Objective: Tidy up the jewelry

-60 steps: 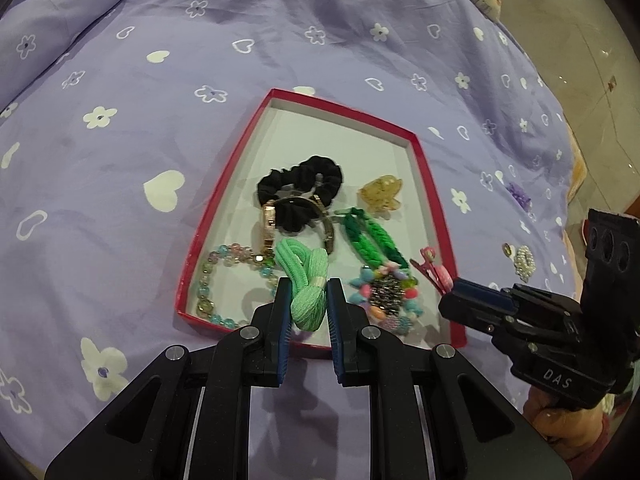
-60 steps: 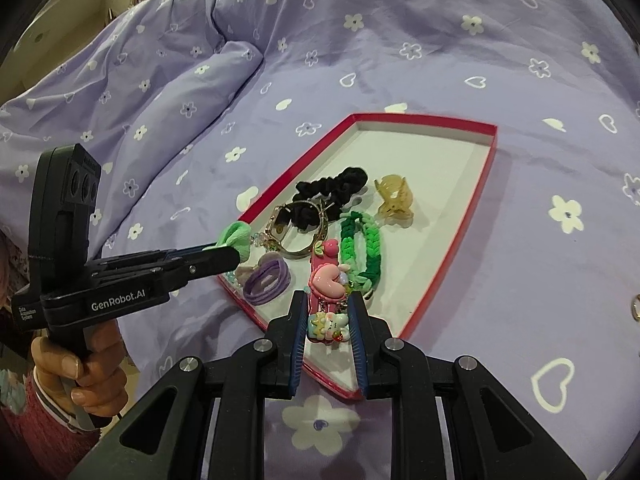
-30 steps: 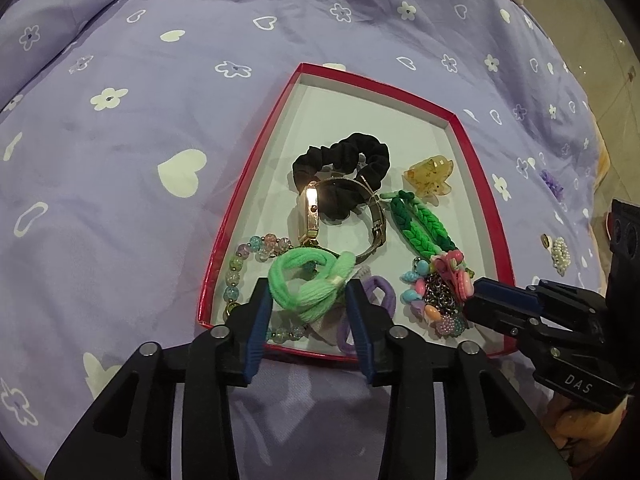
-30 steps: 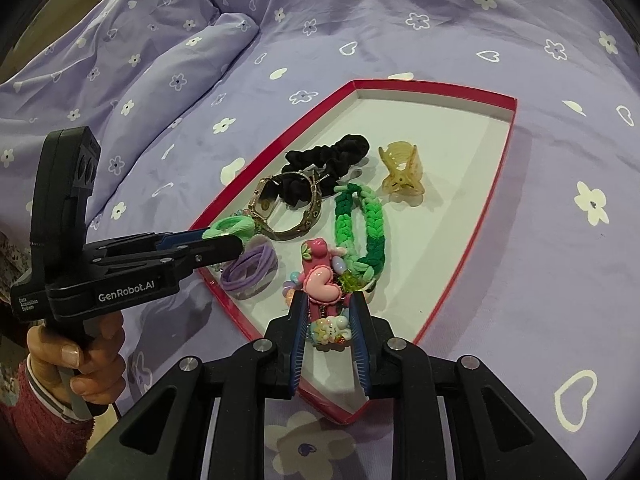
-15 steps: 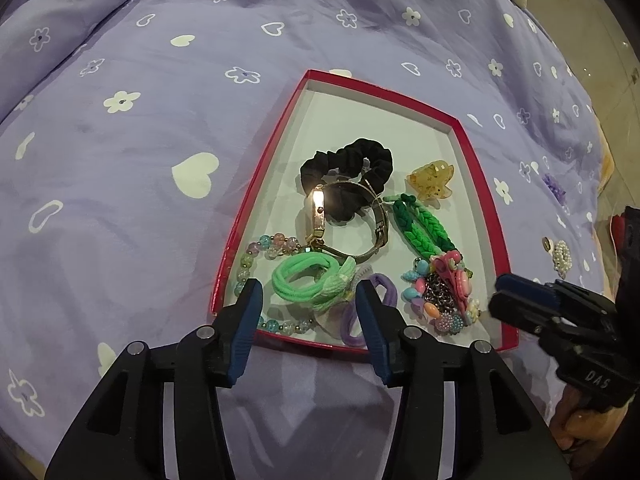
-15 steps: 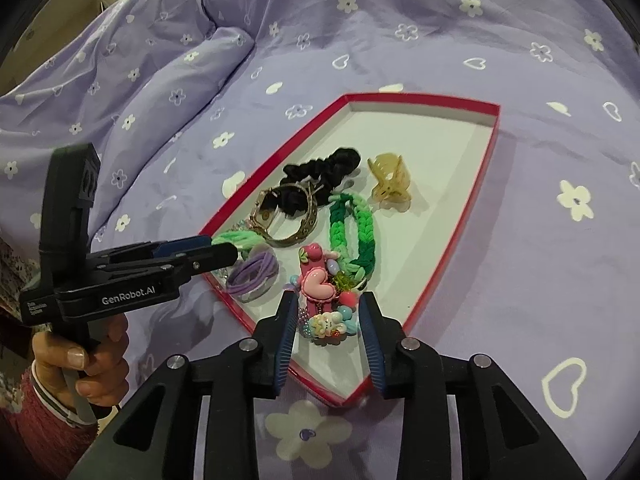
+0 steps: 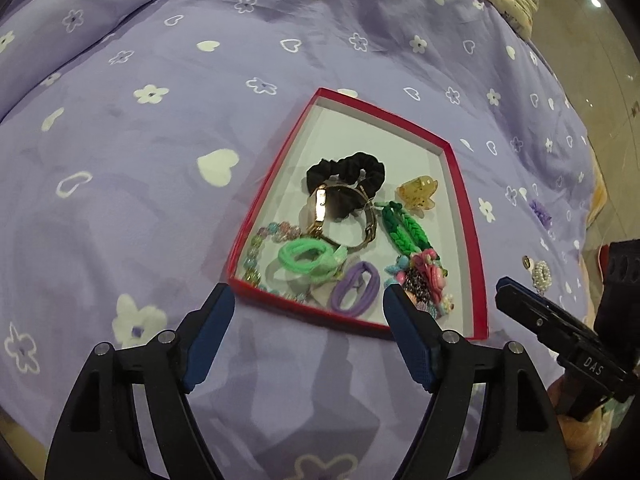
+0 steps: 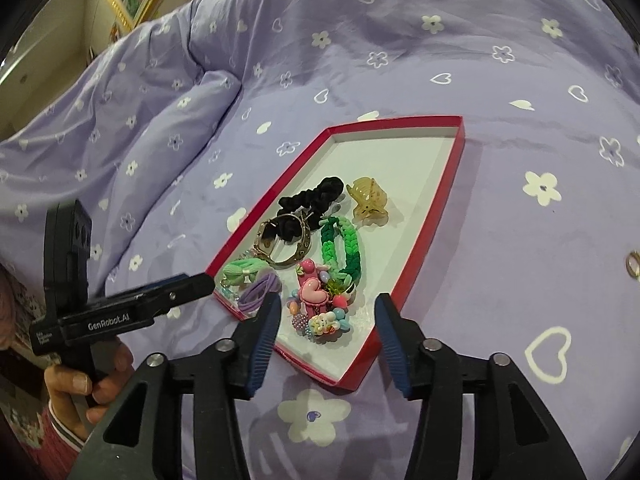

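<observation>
Both grippers point(image 7: 308, 312) point(image 8: 326, 326) wide, empty; pearl cluster point(image 7: 541, 273) only in left view

Beaded bracelet point(image 7: 256, 258) partly hidden behind tray point(image 7: 466, 216) rim.

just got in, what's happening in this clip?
A person with a handheld gripper in each hand is sorting hair ties and jewelry into a red-rimmed tray on a purple bedspread. Both the left gripper and the right gripper are open and empty, hovering at the tray's near edge. A mint green hair tie and a pink heart charm piece lie in the tray with other items. A pearl piece and a ring are on the bedspread outside the tray.
</observation>
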`<state>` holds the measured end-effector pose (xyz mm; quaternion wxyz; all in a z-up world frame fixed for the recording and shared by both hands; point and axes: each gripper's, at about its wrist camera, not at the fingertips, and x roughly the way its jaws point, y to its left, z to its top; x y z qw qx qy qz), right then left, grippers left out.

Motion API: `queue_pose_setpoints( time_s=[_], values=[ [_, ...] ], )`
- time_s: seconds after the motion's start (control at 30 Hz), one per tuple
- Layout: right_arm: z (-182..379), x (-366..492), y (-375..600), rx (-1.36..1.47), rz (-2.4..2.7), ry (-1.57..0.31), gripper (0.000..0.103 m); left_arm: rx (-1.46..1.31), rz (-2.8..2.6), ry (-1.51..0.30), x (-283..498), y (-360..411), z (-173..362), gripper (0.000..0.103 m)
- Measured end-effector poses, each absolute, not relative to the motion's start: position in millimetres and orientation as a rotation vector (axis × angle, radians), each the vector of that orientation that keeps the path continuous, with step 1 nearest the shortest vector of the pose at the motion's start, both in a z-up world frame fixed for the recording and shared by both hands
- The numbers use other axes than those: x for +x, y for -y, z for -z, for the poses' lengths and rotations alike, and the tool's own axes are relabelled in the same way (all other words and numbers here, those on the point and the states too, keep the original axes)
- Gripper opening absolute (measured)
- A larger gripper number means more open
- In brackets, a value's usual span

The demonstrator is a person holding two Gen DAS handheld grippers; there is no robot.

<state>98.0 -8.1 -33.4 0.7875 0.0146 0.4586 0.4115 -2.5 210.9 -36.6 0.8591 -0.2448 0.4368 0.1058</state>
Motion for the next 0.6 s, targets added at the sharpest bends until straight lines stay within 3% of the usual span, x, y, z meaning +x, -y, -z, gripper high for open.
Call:
queue_pose_setpoints(
  time_s=[0.17, 0.4, 0.6],
  values=[
    [34, 92, 17, 0.088, -0.883, -0.987, 0.059, -0.538, -0.245, -0.907, -17, -212, 34, 0.078],
    [27, 77, 28, 0.158, -0.892, -0.936, 0.079, -0.513, -0.278, -0.889, -34, -205, 25, 0.092],
    [6, 62, 27, 0.108, -0.901, -0.851, 0.089, -0.457, -0.305, -0.872, -45, -199, 10, 0.094]
  ],
)
